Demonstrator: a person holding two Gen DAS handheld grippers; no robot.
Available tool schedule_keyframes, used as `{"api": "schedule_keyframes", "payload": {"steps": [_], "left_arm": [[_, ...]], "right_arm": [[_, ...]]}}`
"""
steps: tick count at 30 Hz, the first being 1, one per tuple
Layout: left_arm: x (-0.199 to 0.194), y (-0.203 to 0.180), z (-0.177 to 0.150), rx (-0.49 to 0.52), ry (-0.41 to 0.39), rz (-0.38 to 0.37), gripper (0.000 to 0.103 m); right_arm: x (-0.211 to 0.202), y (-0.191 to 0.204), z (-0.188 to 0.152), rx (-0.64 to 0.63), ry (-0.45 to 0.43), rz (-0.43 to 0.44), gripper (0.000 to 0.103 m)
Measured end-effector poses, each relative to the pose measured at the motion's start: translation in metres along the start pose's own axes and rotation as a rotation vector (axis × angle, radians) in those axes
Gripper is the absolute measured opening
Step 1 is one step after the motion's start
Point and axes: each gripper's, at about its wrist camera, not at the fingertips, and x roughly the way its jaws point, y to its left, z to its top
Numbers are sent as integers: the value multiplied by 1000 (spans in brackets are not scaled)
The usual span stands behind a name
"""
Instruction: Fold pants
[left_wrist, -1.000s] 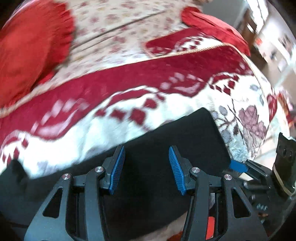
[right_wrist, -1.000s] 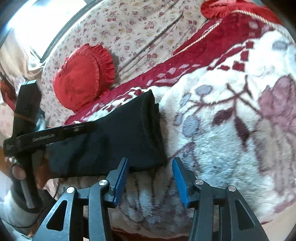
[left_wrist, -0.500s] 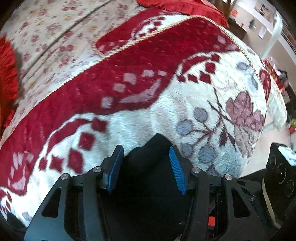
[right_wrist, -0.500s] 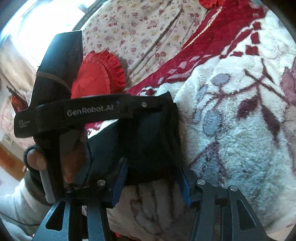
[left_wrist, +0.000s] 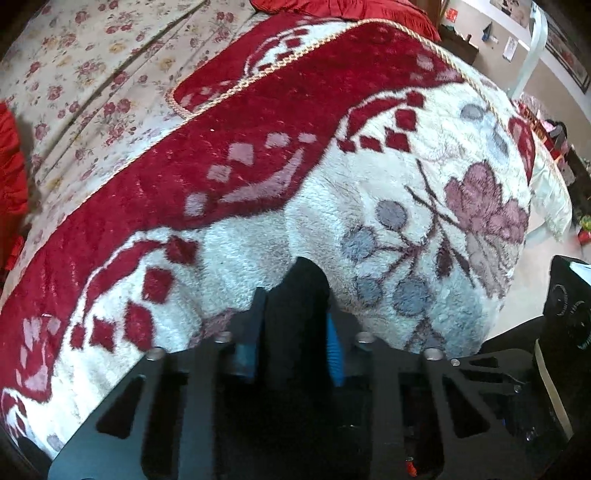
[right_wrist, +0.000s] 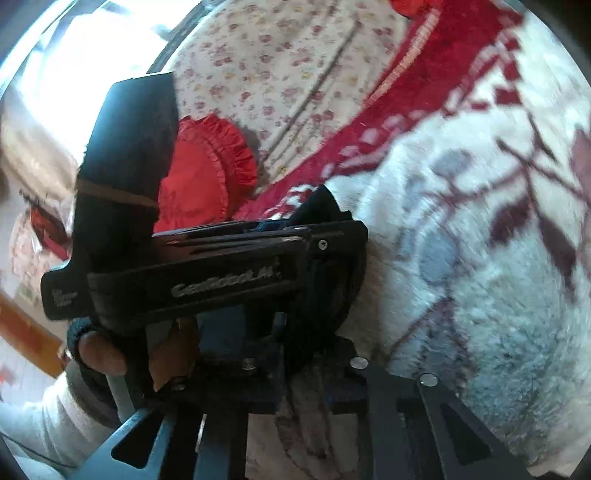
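The black pants (left_wrist: 301, 295) are bunched between the blue pads of my left gripper (left_wrist: 295, 350), which is shut on them near the front edge of the fleece blanket (left_wrist: 332, 206). In the right wrist view the left gripper's black body (right_wrist: 221, 273) crosses close in front, with the pants (right_wrist: 317, 210) sticking out past it. My right gripper (right_wrist: 301, 391) sits low at the pants' near edge; its jaws stand close together on dark cloth, partly hidden by the left gripper.
A white and red flowered blanket covers the sofa seat. A red round frilled cushion (right_wrist: 199, 173) leans on the floral backrest (right_wrist: 280, 62) at the left. The blanket's front edge drops off to the floor (left_wrist: 535, 266) at the right.
My left gripper has swept along the pants to their end and shut on them. The right gripper has moved in under the left and narrowed onto the pants' edge.
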Motion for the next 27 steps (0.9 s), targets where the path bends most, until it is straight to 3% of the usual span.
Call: {"api": "schedule_keyframes", "payload": {"steps": [5,15,22,27], "left_arm": [[-42,11,-3,-23,-75,-29,17],[-138,57,-33,-74,-211,21,17],[-170,116,-96,-199,-230,101,17],[-164,159,-144,-332,-184,190,17]], "right_arm": [[-10,27,8,-81,-31,15,11],[-13,110,24,-249,-55,117,11],[29,168,7,-377,39,193,11],[89,195,-18,-436,162,211,11]]}}
